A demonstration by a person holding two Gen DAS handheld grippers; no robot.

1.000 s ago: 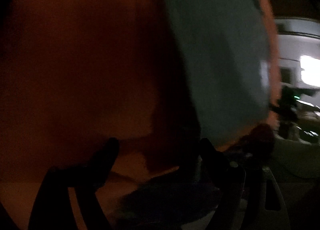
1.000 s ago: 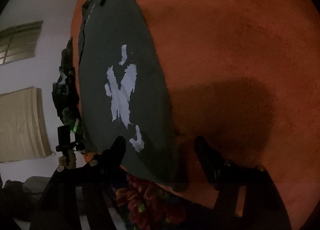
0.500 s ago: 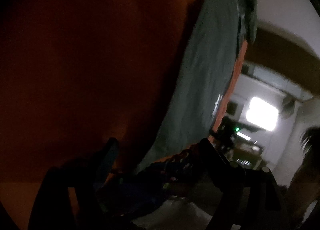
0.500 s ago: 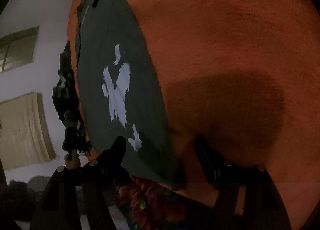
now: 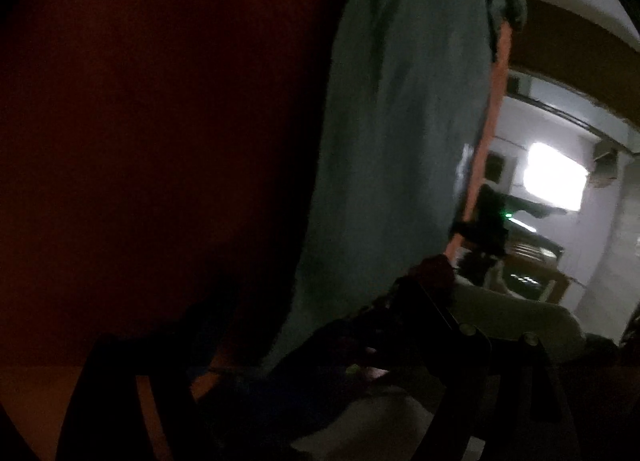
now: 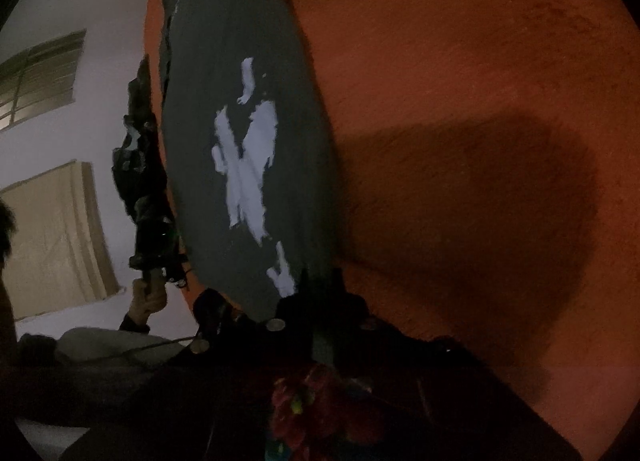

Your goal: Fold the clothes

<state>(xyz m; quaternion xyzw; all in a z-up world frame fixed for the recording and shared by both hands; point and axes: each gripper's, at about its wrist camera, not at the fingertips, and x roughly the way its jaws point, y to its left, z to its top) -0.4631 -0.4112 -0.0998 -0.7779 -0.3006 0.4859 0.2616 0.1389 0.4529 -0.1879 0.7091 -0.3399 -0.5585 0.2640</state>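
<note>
A dark grey-green T-shirt point(image 6: 200, 149) with a white print point(image 6: 248, 165) lies flat on an orange blanket point(image 6: 480, 101). My right gripper point(image 6: 320, 281) is at the shirt's near edge. Its jaws are closing, the fingers have met, and a strip of the shirt's cloth is pinched between them. In the left wrist view the same T-shirt point(image 5: 400, 141) runs up the frame. My left gripper point(image 5: 312, 313) stands open with the shirt's near corner between its dark fingers, and its pads are apart from the cloth.
The orange blanket point(image 5: 160, 141) lies in deep shadow on the left. A floral cloth point(image 6: 320, 401) hangs at the blanket's near edge. A person's hand point(image 6: 148, 297) holds the left gripper beyond the shirt. A bright window point(image 5: 556, 181) and pale walls lie behind.
The right gripper's fingers, wide apart before, have come together on the shirt's near edge. The left gripper has swung, so the shirt's near corner now sits between its fingers.
</note>
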